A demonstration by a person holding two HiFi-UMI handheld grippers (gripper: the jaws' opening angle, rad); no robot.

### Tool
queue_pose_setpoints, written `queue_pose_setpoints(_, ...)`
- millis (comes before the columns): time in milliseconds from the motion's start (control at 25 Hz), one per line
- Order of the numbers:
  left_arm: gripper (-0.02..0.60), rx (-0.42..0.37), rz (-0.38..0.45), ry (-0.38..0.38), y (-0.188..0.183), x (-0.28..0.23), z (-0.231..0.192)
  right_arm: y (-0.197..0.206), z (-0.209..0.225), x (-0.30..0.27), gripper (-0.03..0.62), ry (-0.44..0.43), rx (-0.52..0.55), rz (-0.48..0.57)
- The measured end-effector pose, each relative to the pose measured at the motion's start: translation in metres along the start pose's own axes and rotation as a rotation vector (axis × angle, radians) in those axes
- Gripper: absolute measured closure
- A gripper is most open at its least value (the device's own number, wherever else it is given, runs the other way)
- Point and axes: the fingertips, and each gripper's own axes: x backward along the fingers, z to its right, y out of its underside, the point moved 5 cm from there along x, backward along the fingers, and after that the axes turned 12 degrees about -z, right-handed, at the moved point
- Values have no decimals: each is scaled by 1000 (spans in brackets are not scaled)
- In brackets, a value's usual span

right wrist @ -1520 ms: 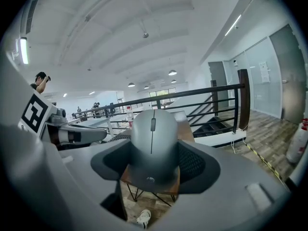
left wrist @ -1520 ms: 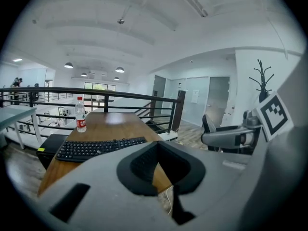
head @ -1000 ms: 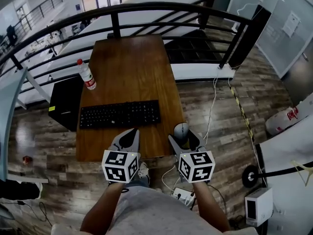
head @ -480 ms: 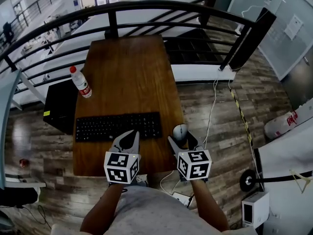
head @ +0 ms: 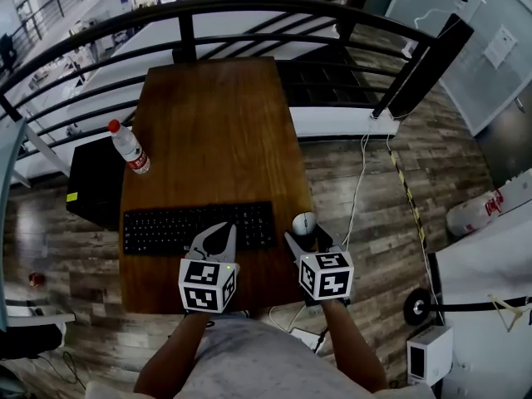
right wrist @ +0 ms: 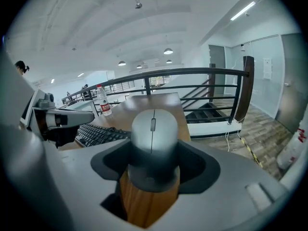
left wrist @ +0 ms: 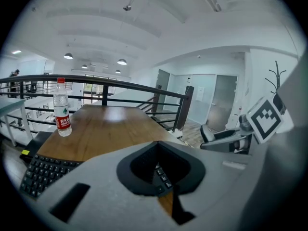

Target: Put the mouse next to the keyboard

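Observation:
A grey mouse (head: 305,223) sits between the jaws of my right gripper (head: 306,236), which is shut on it at the right edge of the wooden table (head: 216,123). In the right gripper view the mouse (right wrist: 154,129) fills the notch of the right gripper (right wrist: 153,179), with wood below it. The black keyboard (head: 198,227) lies just left of the mouse, across the table's near end. My left gripper (head: 218,231) hangs over the keyboard's front edge, shut with nothing in it. Keys of the keyboard (left wrist: 43,170) show beside the left gripper (left wrist: 167,189).
A water bottle (head: 129,148) with a red label stands at the table's left edge, beyond the keyboard. A black railing (head: 249,8) curves round the far end. A black box (head: 93,181) stands on the floor at the left; cables (head: 357,189) hang at the right.
Both grippers have moved forward over the table. The mouse, formerly nearer me than the keyboard, is now level with its right end. The left gripper now overlaps the keyboard.

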Motion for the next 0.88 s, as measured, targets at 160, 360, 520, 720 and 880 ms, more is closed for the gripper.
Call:
queue_pose_setpoints(160, 589, 1, -12, 12, -1, -10, -4, 3, 7, -21, 290, -3, 1, -78)
queue_pose_setpoints(360, 589, 6, -30, 21, -1, -18, -11, 6, 16, -44, 290, 16, -8, -147)
queue_pose_setpoints(520, 589, 11, -34, 23, -2, -22, -18, 7, 23, -58, 290, 42, -24, -199)
queue_pose_setpoints(720, 589, 23, -40, 19, -4, -26, -28, 7, 25, -74, 290, 52, -23, -260)
queue_pose_setpoints(880, 589, 22, -39, 21, -7, -29, -34, 9, 26, -84, 290, 63, -25, -312)
